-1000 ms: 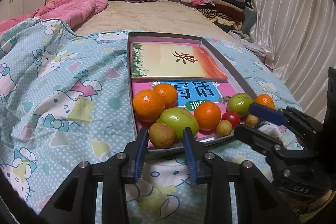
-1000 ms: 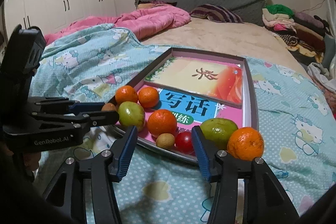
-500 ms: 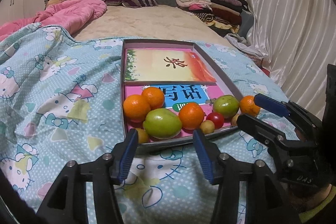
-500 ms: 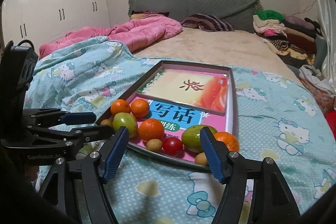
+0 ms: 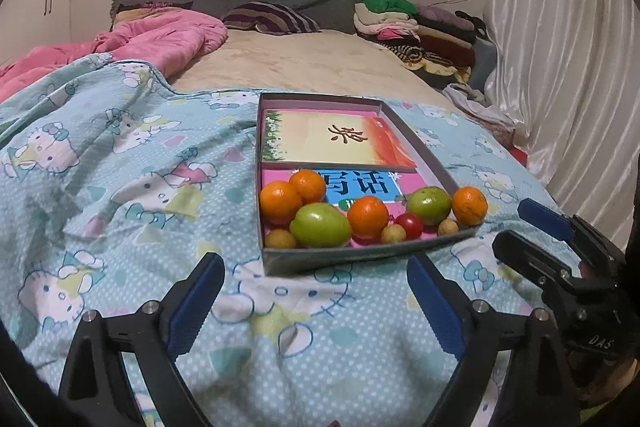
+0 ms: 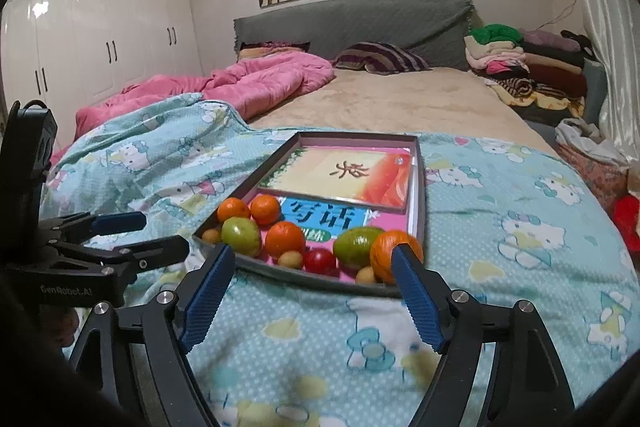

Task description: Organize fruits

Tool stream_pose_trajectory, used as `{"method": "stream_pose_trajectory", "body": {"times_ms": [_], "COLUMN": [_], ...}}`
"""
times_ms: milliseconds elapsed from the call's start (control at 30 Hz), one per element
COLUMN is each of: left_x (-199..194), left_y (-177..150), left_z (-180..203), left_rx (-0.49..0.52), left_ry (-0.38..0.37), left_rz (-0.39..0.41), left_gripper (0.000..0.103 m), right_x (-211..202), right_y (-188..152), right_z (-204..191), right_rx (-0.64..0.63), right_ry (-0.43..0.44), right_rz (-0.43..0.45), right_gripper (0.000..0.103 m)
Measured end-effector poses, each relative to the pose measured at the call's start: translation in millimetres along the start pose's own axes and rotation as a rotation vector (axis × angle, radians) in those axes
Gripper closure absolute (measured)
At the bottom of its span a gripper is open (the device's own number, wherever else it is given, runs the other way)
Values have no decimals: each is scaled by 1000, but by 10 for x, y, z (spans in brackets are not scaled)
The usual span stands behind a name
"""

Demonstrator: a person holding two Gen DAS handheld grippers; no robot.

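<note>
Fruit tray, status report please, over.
Left hand-held gripper and right hand-held gripper open, empty, jaws just been opening. All fruit sits in tray at near end: oranges, green fruits, red tomato. Nothing in the way.

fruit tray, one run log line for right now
left gripper: just opened, empty | right gripper: just opened, empty | fruit: all in tray on bed
</note>
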State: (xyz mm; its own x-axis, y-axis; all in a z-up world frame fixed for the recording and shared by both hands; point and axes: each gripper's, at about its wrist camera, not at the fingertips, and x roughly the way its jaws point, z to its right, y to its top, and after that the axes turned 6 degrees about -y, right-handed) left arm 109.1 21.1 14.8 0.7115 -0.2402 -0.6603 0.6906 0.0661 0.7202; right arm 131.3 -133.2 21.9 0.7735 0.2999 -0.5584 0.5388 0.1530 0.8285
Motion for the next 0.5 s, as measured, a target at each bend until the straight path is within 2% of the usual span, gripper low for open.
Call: {"method": "stream_pose_trajectory", "body": {"times_ms": [133, 333, 500], "left_x": [-123, -199, -256], "left_y": [-123, -298, -428], "left_z": [4, 31, 16], "left_rx": [-27, -23, -30], "left_ry": [22, 49, 41], "left_rz": [31, 28, 28], "left_gripper": [3, 2, 2], "right_x": [-53, -154, -301], "right_y": [-160, -364, -508], "right_z": [-43, -51, -76], "right_rx": [-9, 31, 38], "right_ry": [-33, -44, -73], "right_rz": [-13, -44, -43], "right_gripper": [21, 20, 20]}}
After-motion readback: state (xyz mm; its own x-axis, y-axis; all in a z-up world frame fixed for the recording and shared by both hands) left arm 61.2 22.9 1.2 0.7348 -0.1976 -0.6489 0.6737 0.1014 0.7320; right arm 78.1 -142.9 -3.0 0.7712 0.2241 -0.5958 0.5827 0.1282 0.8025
